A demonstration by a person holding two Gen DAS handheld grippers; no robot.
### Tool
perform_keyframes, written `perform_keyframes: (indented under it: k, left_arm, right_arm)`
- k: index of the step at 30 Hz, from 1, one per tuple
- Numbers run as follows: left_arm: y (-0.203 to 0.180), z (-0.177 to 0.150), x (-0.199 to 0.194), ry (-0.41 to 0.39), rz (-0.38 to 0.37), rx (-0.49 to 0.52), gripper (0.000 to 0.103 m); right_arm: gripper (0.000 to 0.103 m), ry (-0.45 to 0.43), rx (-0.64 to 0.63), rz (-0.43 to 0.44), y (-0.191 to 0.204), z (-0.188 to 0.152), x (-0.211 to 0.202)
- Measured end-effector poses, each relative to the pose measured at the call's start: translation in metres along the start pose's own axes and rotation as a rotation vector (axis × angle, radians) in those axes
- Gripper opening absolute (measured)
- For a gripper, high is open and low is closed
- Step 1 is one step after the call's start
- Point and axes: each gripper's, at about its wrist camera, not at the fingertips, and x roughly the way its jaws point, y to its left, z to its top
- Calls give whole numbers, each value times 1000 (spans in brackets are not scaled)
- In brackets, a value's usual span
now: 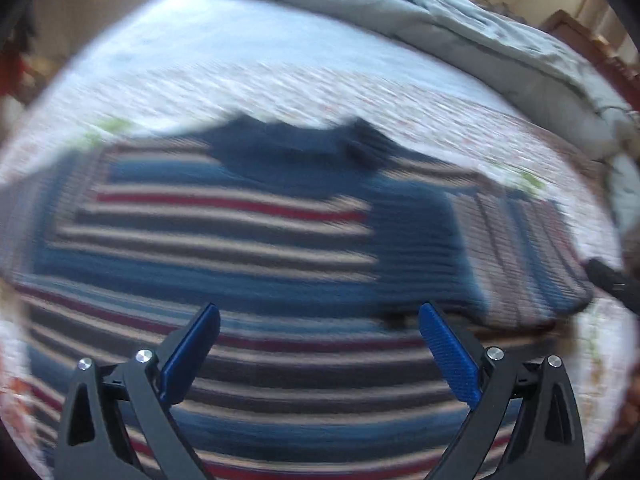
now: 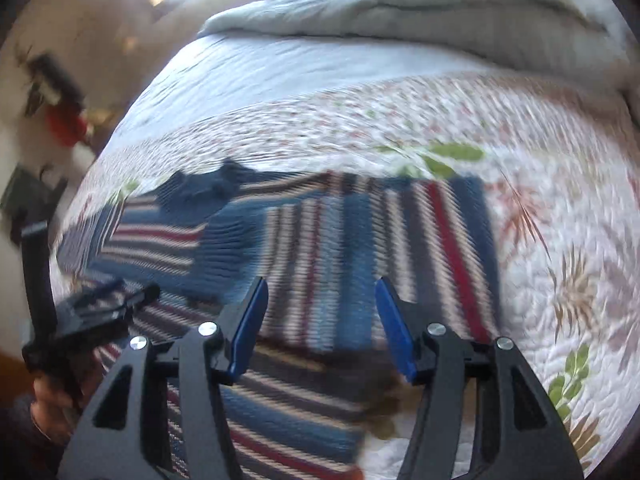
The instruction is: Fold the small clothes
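A small knitted sweater (image 1: 224, 248) with blue, red, white and dark stripes and a navy collar (image 1: 288, 148) lies flat on the bed. Its sleeve (image 1: 520, 248) lies at the right, stripes running the other way. In the right wrist view the sweater (image 2: 168, 240) has that sleeve part (image 2: 360, 240) laid beside the body. My left gripper (image 1: 320, 312) hovers open over the sweater's lower body, nothing between its blue pads. My right gripper (image 2: 320, 282) is open above the sleeve part, also holding nothing. The left gripper (image 2: 100, 308) shows blurred at the left, held by a hand (image 2: 52, 400).
The sweater rests on a white quilt (image 2: 560, 240) with a leaf and flower print. A bunched grey blanket (image 2: 440, 12) lies across the far end of the bed (image 1: 240, 40). The bed's left edge (image 2: 100, 152) drops off toward dark and red objects by the wall.
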Motion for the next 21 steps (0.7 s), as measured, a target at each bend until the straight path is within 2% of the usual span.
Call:
perform_keyframes:
  k: [4, 7, 8, 9, 11, 12, 13, 14, 15, 17, 19, 21]
  left_arm:
    - [-23, 7, 32, 117, -91, -32, 99]
    - [-32, 10, 45, 136, -77, -57, 98]
    - [-33, 9, 45, 125, -76, -55, 91]
    - [-37, 9, 43, 114, -85, -50, 80]
    - [-43, 11, 39, 112, -92, -51, 72]
    - [-45, 12, 38, 111, -107, -54, 63]
    - [-46, 13, 38, 118, -130, -59, 59]
    - [-47, 15, 39, 127, -147, -67, 49]
    - [-48, 15, 39, 132, -174, -78, 33]
    - [-45, 17, 39, 138, -225, -98, 19]
    - [-41, 19, 31, 104, -245, -123, 9]
    - [-33, 26, 11, 35, -233, -115, 9]
  right_arm:
    - [56, 19, 24, -3, -18, -7, 8]
    - [55, 16, 19, -2, -25, -13, 19]
    - [55, 14, 18, -3, -25, -13, 19]
    - [55, 11, 15, -7, -25, -14, 21]
    - [55, 7, 17, -12, -26, -15, 22]
    - [55, 7, 22, -11, -28, -16, 20]
    - [55, 8, 29, -9, -31, -15, 24]
    - [55, 7, 34, -8, -32, -14, 25]
    - [55, 6, 40, -9, -33, -14, 24]
    - [55, -3, 54, -10, -37, -13, 21]
    - [57, -17, 71, -8, -41, -13, 16]
    - [59, -33, 91, -18, -47, -12, 12]
